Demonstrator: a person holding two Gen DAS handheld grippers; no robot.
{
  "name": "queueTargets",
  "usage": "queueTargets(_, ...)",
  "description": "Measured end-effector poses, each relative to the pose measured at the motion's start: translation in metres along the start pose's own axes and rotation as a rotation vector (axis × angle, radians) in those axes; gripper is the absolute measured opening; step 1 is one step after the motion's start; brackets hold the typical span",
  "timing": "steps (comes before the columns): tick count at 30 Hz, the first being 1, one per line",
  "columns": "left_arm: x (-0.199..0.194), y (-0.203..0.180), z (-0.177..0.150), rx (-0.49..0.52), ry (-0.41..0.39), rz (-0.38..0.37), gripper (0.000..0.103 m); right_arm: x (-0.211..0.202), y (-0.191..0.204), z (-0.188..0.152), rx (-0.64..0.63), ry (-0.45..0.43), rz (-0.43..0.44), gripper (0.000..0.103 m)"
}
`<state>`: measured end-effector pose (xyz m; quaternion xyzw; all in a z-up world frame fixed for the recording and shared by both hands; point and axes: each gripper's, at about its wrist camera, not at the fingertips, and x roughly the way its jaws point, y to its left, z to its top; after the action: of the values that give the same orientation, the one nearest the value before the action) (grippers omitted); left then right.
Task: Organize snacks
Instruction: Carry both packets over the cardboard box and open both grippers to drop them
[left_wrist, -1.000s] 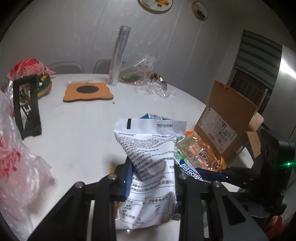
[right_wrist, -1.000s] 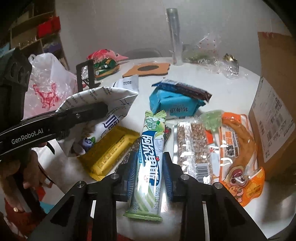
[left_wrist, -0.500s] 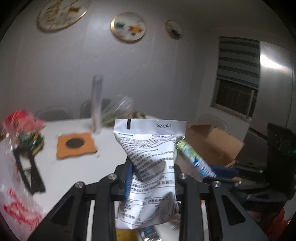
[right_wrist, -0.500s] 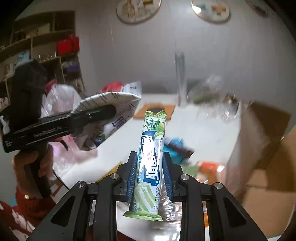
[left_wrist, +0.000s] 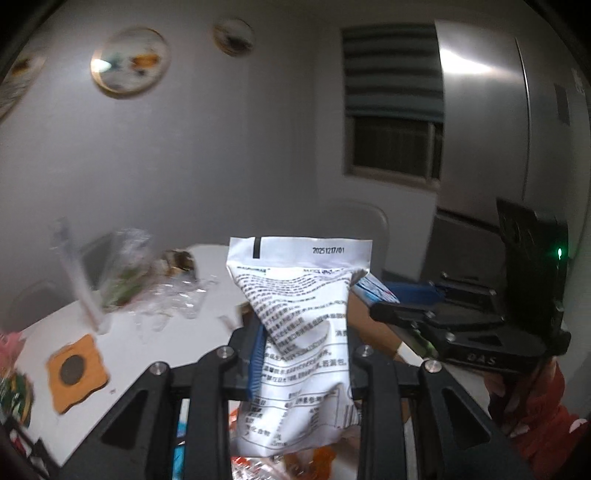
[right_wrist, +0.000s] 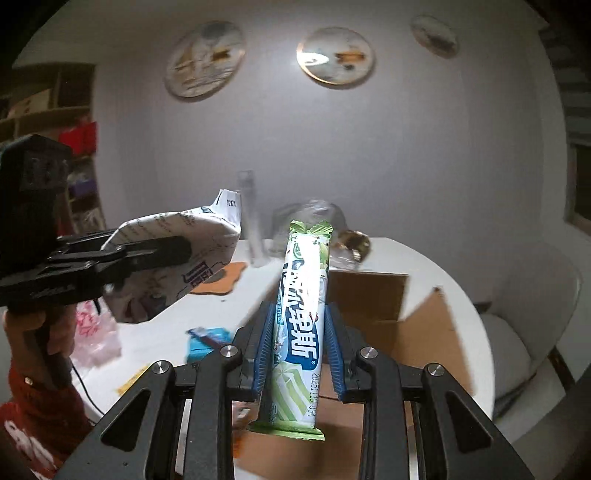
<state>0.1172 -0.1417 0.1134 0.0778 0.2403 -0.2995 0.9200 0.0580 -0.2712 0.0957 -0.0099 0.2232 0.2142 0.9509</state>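
Below you lies the round white counter (right_wrist: 424, 280), with an open cardboard box (right_wrist: 369, 295) on it just beyond your right gripper. Your left gripper (left_wrist: 306, 354) has its fingers closed on a white printed snack bag (left_wrist: 303, 317), held up in the air above the counter. Your right gripper (right_wrist: 299, 347) has its fingers clamped tight on a long green and white candy pack (right_wrist: 303, 314), standing upright over the box. An orange coaster (left_wrist: 75, 373) sits on the counter's far side.
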Motion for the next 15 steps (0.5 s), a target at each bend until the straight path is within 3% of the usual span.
queueTargets(9,0.081,0.002,0.019,0.038,0.19,-0.036,0.026,0.015,-0.059,0.018,0.026,0.082,-0.062,0.023)
queueTargets(15,0.106,-0.001,0.015,0.055,0.255,-0.045,0.026,0.021,-0.075,0.033,0.026,0.111,-0.054,0.023)
